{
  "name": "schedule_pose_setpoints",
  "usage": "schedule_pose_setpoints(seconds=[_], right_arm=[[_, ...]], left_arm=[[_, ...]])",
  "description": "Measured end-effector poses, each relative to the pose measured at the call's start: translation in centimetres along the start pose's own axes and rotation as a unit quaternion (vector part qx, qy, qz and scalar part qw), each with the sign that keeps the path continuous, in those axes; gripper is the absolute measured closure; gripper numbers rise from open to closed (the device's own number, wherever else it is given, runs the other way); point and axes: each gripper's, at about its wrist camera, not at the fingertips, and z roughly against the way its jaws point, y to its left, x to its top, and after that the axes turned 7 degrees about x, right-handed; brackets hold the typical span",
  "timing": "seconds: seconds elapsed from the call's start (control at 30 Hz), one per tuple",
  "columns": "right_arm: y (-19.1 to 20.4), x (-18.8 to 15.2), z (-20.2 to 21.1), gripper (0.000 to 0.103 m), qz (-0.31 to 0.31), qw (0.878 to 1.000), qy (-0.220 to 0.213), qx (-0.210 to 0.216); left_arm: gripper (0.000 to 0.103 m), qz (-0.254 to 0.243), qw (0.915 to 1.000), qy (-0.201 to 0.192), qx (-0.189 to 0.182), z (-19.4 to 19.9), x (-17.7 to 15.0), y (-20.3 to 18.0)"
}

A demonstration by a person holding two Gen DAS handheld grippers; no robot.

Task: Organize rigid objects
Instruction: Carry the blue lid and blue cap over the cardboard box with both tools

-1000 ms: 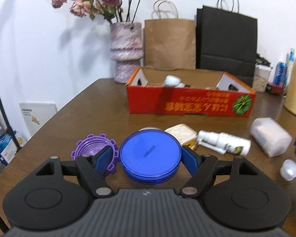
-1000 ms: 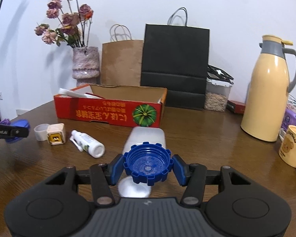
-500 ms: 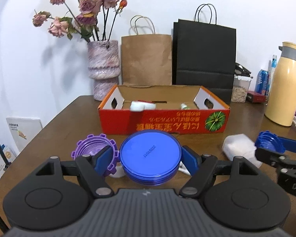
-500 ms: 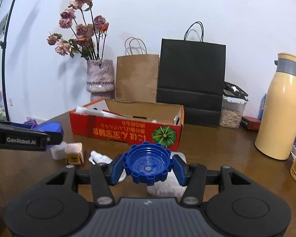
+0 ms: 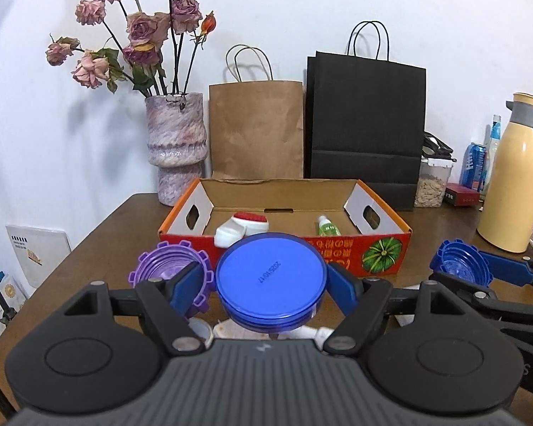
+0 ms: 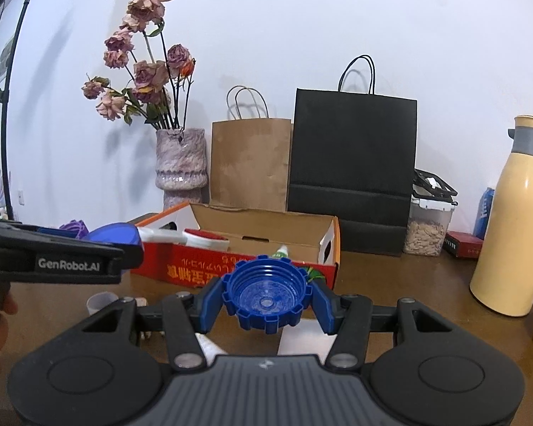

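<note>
Nearest to me, my left gripper (image 5: 270,282) is clamped on a round blue lid (image 5: 270,277), one blue pad on each side of its rim, the lid lying flat and clear of the table (image 5: 99,241). A purple toothed cap (image 5: 163,266) sits just outside the left finger; I cannot tell whether it touches the finger or rides on it. My right gripper (image 6: 266,298) is clamped on a blue toothed cap (image 6: 266,293), open side up, also off the table. In the left view that cap shows to the right of my lid, with a gap of bare air between the two tools.

Under the grippers I make out a few small white items on the wood, mostly hidden by the tool bodies.

Just beyond lies the red cardboard box (image 5: 380,252), its near wall low and its top open. Inside, a white and red item (image 5: 241,229) rests at the near left and a small green bottle (image 5: 327,228) near the middle; the right part of the floor is bare.

Behind the box stand a vase (image 5: 176,145), a brown paper bag (image 5: 256,127) and a black paper bag (image 5: 364,124) against the wall. A yellow flask (image 5: 515,177) stands at the right, well apart from the box.
</note>
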Motion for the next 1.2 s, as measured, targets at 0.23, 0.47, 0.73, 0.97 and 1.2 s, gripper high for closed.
schedule_pose_setpoints(seconds=[0.23, 0.47, 0.73, 0.97, 1.2], right_arm=[[-0.4, 1.2, -1.8, 0.051, -0.002, 1.0, -0.005, 0.0], [-0.7, 2.7, -4.1, 0.051, -0.002, 1.0, -0.011, 0.002], [-1.3, 4.3, -7.0, 0.051, 0.0, 1.0, -0.014, 0.002], [-1.8, 5.3, -9.5, 0.051, 0.002, 1.0, -0.017, 0.003], [-2.3, 6.1, -11.8, 0.051, 0.007, 1.0, -0.016, 0.003]], left_arm=[[0.026, 0.01, 0.9999, -0.006, 0.003, -1.6, 1.4, -0.4], [0.026, 0.022, 0.9997, -0.008, 0.009, -3.5, 2.8, -0.6], [0.026, 0.032, 0.9993, -0.009, 0.017, -5.8, 4.3, -0.9], [0.026, 0.035, 0.9991, -0.01, 0.022, -8.1, 5.4, -1.2], [0.026, 0.035, 0.9989, -0.009, 0.029, -10.2, 6.3, -1.4]])
